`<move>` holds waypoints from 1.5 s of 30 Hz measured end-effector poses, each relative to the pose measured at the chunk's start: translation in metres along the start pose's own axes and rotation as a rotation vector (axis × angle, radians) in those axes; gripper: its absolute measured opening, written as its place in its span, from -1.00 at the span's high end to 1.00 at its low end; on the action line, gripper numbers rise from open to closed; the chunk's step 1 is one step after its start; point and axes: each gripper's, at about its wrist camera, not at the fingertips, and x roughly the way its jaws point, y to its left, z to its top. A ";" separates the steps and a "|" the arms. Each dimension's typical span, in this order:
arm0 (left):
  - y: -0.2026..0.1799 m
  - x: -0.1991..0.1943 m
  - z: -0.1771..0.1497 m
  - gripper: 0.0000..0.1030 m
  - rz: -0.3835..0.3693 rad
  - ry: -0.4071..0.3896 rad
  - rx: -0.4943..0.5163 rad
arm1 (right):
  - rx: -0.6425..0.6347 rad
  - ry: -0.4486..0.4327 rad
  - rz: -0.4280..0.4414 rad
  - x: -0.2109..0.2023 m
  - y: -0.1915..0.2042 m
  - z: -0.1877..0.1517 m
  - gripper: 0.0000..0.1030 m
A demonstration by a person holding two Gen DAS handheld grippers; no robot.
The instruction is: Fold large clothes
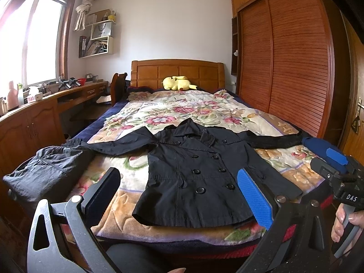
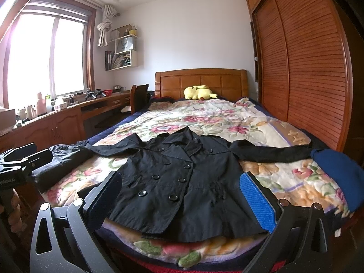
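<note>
While both my tools hang short of the bed's foot, the fold has not begun. Left gripper (image 1: 179, 188) and right gripper (image 2: 182, 193) each hold their jaws wide, gripping nothing. Just beyond them the black coat (image 1: 200, 173) lies face up on the floral blanket (image 1: 173, 111), buttoned, hem nearest me, both sleeves spread straight out to the sides. A dark garment (image 1: 45, 170) sits bunched by the coat's left sleeve, apparently folded already; a blue garment (image 2: 339, 175) rests by the right cuff. Sleeves and body remain to be folded. Farther off, a yellow plush toy (image 1: 178, 83) rests against the headboard (image 1: 177, 71).
</note>
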 end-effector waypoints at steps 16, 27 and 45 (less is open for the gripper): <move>-0.006 0.000 0.000 -1.00 0.007 0.009 0.003 | 0.013 -0.001 0.009 0.000 0.000 -0.001 -1.00; -0.007 0.002 -0.003 -1.00 0.007 0.008 0.003 | 0.012 0.002 0.002 0.000 0.003 -0.001 -1.00; -0.006 0.004 -0.004 -1.00 0.006 0.011 0.003 | 0.014 0.003 0.017 -0.002 0.000 -0.001 -1.00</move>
